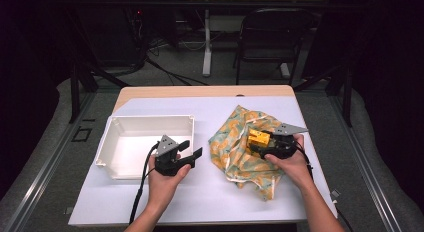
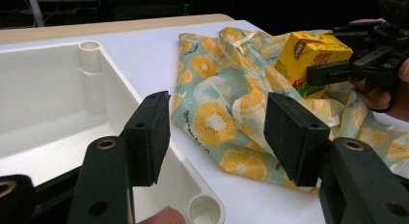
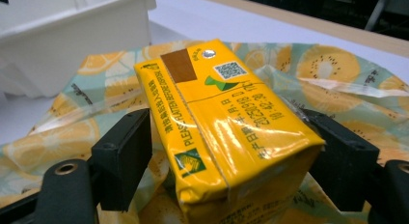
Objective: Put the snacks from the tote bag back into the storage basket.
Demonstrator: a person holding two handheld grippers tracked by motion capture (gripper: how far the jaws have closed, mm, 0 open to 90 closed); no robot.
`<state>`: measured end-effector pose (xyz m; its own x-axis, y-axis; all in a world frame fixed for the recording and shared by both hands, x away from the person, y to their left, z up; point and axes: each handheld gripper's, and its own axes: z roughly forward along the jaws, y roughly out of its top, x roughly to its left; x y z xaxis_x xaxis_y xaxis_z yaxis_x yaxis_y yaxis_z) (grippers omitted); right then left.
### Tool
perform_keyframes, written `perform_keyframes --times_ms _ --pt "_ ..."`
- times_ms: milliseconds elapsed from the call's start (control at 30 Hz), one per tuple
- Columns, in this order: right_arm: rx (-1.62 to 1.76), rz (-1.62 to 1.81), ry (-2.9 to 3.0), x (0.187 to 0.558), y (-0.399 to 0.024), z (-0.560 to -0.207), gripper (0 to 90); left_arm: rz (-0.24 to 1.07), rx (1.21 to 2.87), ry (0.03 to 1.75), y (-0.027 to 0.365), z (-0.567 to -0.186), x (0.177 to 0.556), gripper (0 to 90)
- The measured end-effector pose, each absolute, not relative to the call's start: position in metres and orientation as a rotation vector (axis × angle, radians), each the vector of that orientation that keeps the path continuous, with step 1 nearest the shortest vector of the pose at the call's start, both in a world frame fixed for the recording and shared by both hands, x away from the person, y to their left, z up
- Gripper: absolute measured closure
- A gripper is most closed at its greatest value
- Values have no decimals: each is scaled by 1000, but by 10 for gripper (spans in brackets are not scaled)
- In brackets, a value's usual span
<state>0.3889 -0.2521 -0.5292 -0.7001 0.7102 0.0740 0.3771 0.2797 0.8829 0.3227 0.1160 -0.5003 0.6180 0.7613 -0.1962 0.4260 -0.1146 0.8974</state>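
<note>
The right tongs (image 1: 256,142) are clenched on a yellow drink carton (image 1: 258,138), a pad against each of its sides, above the fruit-print bag (image 1: 240,142) that lies crumpled on the right half of the white counter (image 1: 210,192). In the right gripper view the carton (image 3: 226,122) sits between the two black jaws with its long axis running away from the camera, the foil straw hole and brown patch at the far end, the printed date face turned up. In the left gripper view the carton (image 2: 316,62) stands tilted over the bag (image 2: 226,118), its top end leaning left and far, with the right tongs (image 2: 333,55) pinching it from the right.

The left tongs (image 1: 192,149) hang released and hold nothing, at the near right corner of the empty white bin (image 1: 107,142), jaws pointing right toward the bag. The bin (image 2: 111,79) lies left of the bag, close beside it without touching.
</note>
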Motion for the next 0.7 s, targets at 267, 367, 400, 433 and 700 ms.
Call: perform_keyframes --times_ms 267,367,400,433,700 --pt "958 1419 2236 392 -251 -524 235 383 1746 970 118 -499 322 431" --pt "946 1431 2247 394 -250 -525 258 384 1742 969 119 -500 322 432" --pt "946 1430 2248 394 -250 -526 263 384 1744 968 119 -500 322 432" --pt "946 1433 2250 394 -250 -526 268 384 1745 967 119 -500 322 433" --pt "923 1458 2266 395 -251 -527 318 380 1746 965 118 -500 322 434"
